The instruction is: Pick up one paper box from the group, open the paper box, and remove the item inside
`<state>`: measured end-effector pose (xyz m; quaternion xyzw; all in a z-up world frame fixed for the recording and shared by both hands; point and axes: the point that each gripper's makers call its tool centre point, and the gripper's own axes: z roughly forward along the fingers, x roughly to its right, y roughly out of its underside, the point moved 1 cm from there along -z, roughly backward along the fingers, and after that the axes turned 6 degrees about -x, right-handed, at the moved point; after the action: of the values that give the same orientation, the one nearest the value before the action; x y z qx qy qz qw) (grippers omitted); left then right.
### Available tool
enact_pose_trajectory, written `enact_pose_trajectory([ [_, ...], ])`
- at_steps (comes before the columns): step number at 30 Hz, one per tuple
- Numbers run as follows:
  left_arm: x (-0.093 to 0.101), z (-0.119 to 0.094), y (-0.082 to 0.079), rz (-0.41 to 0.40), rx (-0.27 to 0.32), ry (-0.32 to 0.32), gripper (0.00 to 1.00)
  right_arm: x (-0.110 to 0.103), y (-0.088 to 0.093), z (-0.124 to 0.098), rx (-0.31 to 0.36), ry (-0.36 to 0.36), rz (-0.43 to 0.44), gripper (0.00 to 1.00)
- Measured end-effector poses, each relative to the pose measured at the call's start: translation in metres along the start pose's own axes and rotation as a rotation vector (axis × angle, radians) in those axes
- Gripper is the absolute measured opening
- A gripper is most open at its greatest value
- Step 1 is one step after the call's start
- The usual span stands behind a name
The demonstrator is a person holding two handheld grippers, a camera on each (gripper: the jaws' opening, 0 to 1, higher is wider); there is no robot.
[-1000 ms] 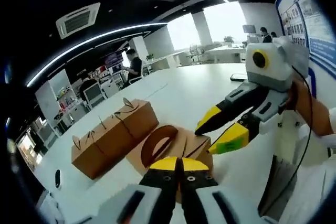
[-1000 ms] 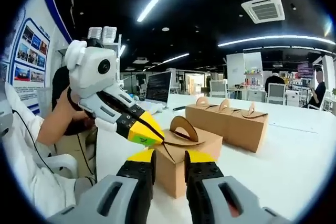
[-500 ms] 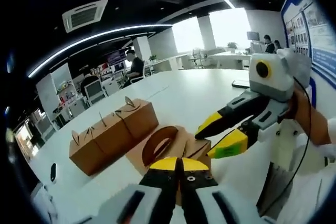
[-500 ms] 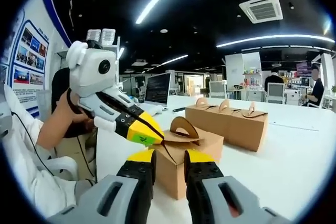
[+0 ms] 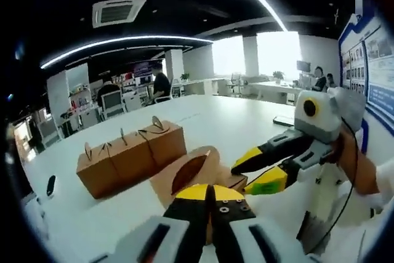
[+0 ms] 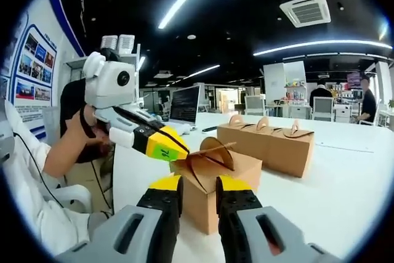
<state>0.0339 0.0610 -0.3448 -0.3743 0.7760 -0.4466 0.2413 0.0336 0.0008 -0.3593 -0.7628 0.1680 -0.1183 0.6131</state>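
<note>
Cardboard box [image 6: 212, 180] sits on the white table [image 6: 345, 183] right ahead of you, with more boxes [image 6: 268, 137] grouped behind it. Your left gripper [image 6: 175, 147] pinches the box's raised flap [image 6: 206, 152], jaws closed on it. Your right gripper [image 6: 198, 184] hangs just before the box, jaws slightly apart, holding nothing.

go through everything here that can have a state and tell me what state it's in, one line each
Near paper box: on the table, top flap lifted, handle flap upright.
Row of paper boxes: closed, handles up, standing side by side behind it.
Left tongs: shut on the near box's flap edge.
Right tongs: open, jaws apart at the near box's front corner.
Table: white, carrying all the boxes.
</note>
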Motion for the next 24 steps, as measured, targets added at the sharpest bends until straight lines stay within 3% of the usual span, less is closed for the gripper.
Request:
enact_pose_trajectory([
  [12, -0.008, -0.01, -0.009, -0.071, 0.083, 0.007, 0.03, 0.0, 0.0, 0.0, 0.003, 0.002, 0.007, 0.22],
  [24, -0.017, -0.016, -0.013, -0.097, 0.109, 0.0, 0.03, 0.0, 0.0, 0.0, 0.005, 0.004, 0.007, 0.22],
])
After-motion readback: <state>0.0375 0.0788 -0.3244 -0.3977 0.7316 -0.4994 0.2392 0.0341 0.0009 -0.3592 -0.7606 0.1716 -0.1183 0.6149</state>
